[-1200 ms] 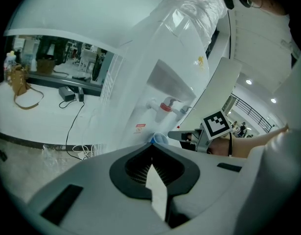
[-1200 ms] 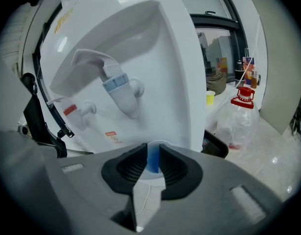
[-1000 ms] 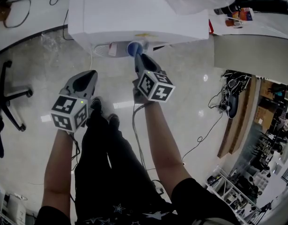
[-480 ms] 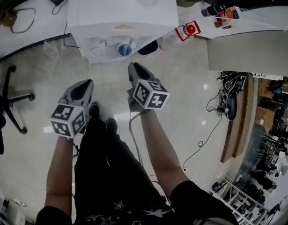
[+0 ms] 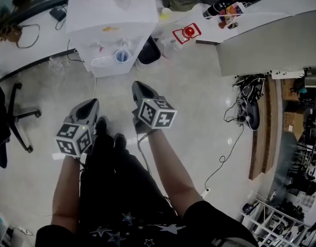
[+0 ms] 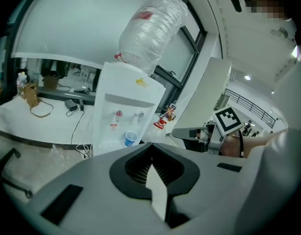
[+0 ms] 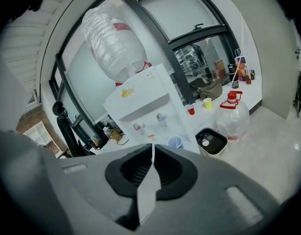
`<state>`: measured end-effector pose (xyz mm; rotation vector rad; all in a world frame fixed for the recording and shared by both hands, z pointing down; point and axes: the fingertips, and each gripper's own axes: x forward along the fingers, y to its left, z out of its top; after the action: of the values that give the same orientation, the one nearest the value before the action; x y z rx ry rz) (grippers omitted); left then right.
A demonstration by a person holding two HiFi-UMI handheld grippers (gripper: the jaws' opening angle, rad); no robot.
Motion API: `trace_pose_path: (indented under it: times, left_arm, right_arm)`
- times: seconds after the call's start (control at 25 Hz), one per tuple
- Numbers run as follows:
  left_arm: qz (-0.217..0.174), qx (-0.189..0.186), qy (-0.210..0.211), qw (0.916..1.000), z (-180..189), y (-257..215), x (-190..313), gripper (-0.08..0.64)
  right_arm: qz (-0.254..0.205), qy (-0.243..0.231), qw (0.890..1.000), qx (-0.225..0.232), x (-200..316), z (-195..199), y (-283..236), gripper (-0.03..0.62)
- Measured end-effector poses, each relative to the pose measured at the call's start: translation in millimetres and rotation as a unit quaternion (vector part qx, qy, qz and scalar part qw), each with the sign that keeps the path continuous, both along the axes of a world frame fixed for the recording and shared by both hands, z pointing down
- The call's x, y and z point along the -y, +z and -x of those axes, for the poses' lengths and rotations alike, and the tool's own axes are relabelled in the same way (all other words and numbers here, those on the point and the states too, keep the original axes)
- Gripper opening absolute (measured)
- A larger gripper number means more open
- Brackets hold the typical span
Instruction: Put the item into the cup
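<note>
A blue cup point(image 5: 122, 55) stands on the drip tray of a white water dispenser point(image 5: 111, 19). It also shows in the left gripper view as the blue cup point(image 6: 131, 138) and in the right gripper view as the cup point(image 7: 175, 141). My left gripper point(image 5: 91, 103) and right gripper point(image 5: 137, 85) hang above the floor, well short of the dispenser. Both point toward it. The left gripper point(image 6: 151, 148) has its jaws shut with nothing between them. So does the right gripper point(image 7: 152, 148). No loose item is in sight.
A black bin point(image 5: 147, 50) and a water jug with a red cap point(image 5: 186, 33) stand right of the dispenser. An office chair point(image 5: 14, 117) is at the left. Cables point(image 5: 248, 107) lie on the floor at the right. Small red and yellow cups point(image 7: 191, 109) sit on a ledge.
The dispenser and cup now sit farther away and higher in the head view. The right gripper, close under the cup a second ago, has drawn back from it. Both grippers stay shut.
</note>
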<state>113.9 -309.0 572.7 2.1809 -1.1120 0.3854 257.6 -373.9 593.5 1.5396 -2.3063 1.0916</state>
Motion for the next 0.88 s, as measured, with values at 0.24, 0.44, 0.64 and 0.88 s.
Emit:
trace_pose_path:
  times: [0.24,0.44,0.64,0.88]
  left_arm:
    - [-0.018,-0.005,0.005,0.9998,-25,-43,-20,0.008]
    - [-0.023,0.010,0.018,0.9995,-42,-53,-24,0.008]
    - [-0.033,0.013,0.030,0.9989,-51,-61,-27,0.006]
    - [-0.044,0.004,0.047,0.9979,-41,-73,-40,0.007]
  right_arm:
    - [-0.008,0.003,1.000,0.014,-23,-24,-24,0.002]
    - [-0.009,0.000,1.000,0.025,-34,-32,-32,0.002]
    - [-0.003,0.002,0.999,0.033,-46,-35,-34,0.002]
    - [-0.010,0.014,1.000,0.020,-60,-32,-47,0.002]
